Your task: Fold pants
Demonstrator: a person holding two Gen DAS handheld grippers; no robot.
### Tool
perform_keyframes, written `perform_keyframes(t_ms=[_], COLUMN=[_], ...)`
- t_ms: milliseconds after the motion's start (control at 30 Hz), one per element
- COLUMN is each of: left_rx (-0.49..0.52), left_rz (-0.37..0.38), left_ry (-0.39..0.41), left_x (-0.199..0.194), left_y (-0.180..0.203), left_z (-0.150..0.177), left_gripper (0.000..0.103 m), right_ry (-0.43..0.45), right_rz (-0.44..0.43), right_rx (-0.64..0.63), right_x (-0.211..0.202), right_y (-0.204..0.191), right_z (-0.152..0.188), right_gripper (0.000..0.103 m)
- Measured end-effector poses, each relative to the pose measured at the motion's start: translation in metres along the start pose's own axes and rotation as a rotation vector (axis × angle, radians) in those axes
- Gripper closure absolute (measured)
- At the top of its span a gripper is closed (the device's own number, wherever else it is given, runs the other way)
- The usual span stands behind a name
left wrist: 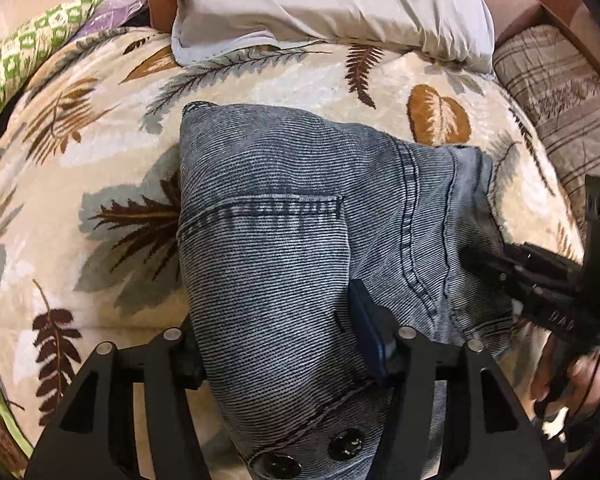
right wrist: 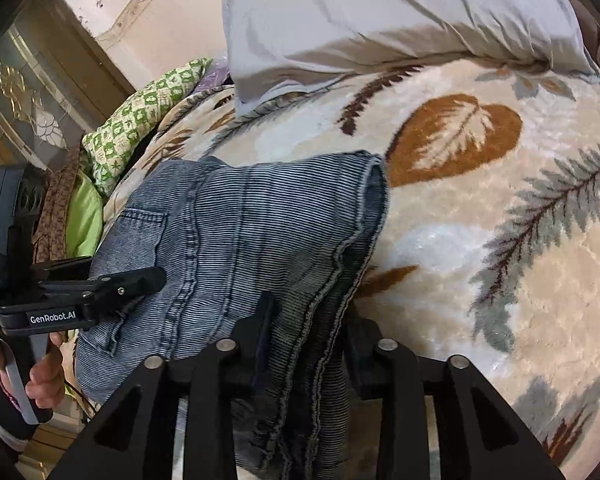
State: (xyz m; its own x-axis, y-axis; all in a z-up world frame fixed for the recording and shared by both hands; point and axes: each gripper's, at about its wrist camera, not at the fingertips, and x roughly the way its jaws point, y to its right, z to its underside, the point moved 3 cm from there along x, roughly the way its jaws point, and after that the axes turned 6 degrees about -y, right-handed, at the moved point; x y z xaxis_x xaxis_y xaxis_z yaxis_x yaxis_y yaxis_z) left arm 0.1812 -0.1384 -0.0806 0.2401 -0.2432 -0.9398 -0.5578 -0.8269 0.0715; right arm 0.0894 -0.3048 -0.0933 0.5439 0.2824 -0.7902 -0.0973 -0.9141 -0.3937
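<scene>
Denim pants [left wrist: 284, 248] lie bunched between both grippers' spread jaws, left gripper [left wrist: 288, 360] and right gripper [right wrist: 312, 344], on a leaf-print blanket [right wrist: 500, 280].

So the folded pants [left wrist: 292, 240] are the anchor here, lying on the bed's blanket [left wrist: 100, 184]. Behind the pants, at the far end of the bed, sits a pillow [left wrist: 332, 4]. Off to the pants' back left there's a patterned cushion [left wrist: 24, 72] at the bed's edge. The left hand-held gripper [left wrist: 288, 356] straddles the pants' near end with cloth between its fingers, and the right hand-held gripper [right wrist: 308, 344] does the same at the pants' right edge, just beside it.
</scene>
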Motion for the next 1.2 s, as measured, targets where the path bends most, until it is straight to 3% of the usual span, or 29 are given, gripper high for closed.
perform_keyframes(t_ms=[100, 267, 467, 533, 667, 867, 967, 1200], left_rx=[0.009, -0.011, 0.010, 0.001, -0.030, -0.036, -0.043, -0.099], left_rz=[-0.021, -0.041, -0.163, -0.194, -0.251, -0.328, -0.321, -0.262], left_ry=[0.010, 0.000, 0.048, 0.056, 0.062, 0.008, 0.011, 0.060], left_x=[0.006, 0.002, -0.034, -0.044, -0.064, -0.070, -0.070, -0.071], left_y=[-0.002, -0.005, -0.010, -0.016, -0.027, -0.031, -0.030, -0.023], left_z=[0.000, -0.001, 0.016, 0.024, 0.049, 0.090, 0.111, 0.151], left_gripper=[0.033, 0.028, 0.028, 0.026, 0.020, 0.020, 0.020, 0.020], right_ry=[0.002, -0.001, 0.003, 0.004, -0.021, -0.098, -0.164, -0.164], right_rz=[-0.007, 0.010, 0.074, 0.079, 0.130, 0.228, 0.250, 0.222], right_rx=[0.034, 0.051, 0.057, 0.076, 0.128, 0.140, 0.113, 0.100], right_x=[0.006, 0.006, -0.025, -0.042, -0.066, -0.087, -0.092, -0.099], right_y=[0.013, 0.012, -0.001, 0.001, 0.005, 0.000, -0.006, -0.021], right_z=[0.001, 0.000, 0.005, 0.015, 0.042, 0.085, 0.106, 0.146], right_gripper=[0.053, 0.050, 0.047, 0.045, 0.030, 0.014, 0.012, 0.012])
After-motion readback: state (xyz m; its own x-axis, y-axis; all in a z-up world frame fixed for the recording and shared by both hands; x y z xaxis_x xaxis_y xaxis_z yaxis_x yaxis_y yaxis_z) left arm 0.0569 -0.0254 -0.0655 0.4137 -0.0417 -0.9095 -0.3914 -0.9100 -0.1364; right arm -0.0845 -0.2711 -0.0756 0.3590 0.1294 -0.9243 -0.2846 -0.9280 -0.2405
